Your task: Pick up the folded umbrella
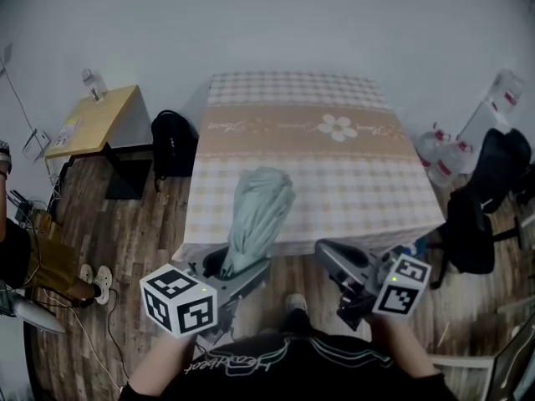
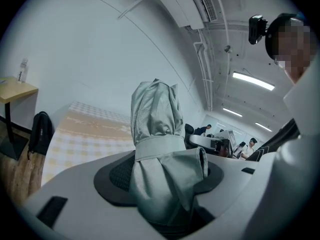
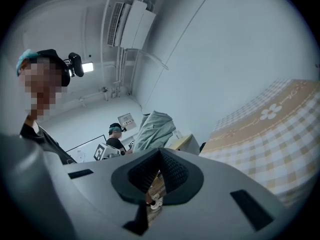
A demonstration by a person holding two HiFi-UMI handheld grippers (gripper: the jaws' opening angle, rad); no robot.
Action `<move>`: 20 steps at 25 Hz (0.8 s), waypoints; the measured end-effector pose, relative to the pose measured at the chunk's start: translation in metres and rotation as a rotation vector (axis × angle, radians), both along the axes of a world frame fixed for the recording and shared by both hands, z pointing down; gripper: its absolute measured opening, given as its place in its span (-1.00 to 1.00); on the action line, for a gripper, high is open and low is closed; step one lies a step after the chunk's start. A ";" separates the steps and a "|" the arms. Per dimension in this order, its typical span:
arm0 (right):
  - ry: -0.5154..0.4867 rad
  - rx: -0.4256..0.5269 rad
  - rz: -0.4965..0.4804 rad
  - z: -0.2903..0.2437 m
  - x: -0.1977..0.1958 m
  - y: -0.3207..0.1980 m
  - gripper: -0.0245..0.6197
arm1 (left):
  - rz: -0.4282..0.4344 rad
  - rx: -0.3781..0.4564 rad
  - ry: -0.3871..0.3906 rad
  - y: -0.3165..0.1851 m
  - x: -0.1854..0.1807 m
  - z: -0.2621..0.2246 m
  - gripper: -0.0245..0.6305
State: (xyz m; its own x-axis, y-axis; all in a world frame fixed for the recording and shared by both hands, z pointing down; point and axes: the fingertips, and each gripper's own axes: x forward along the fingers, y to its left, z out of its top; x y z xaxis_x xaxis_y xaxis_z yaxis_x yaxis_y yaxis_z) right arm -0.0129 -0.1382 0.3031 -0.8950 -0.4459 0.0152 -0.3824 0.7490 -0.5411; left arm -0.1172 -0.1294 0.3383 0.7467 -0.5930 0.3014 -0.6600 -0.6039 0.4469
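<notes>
I see left tool [image 1: 236, 272] pinching the folded umbrella [image 1: 259, 215] near one end | umbrella juts ahead of the jaws over the bench [image 1: 359, 199] edge | right tool [image 1: 333, 259] pressed together, empty, well apart from it

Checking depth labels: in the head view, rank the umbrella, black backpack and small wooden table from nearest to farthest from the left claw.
1. The umbrella: clamped in the left claw, front centre.
2. The black backpack: on the floor, at the left side of the checked table.
3. The wooden table: farther left, beyond the backpack.
</notes>
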 end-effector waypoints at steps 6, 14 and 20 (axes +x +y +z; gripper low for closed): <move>0.015 0.044 0.007 -0.017 -0.007 0.005 -0.89 | 0.030 0.042 -0.013 0.003 -0.002 -0.017 -0.14; 0.029 0.075 -0.003 -0.019 -0.009 0.006 -0.89 | 0.034 0.053 -0.009 0.003 0.001 -0.018 -0.14; 0.043 0.078 -0.005 -0.019 -0.008 -0.004 -0.89 | 0.036 0.042 -0.002 -0.008 0.005 -0.017 -0.14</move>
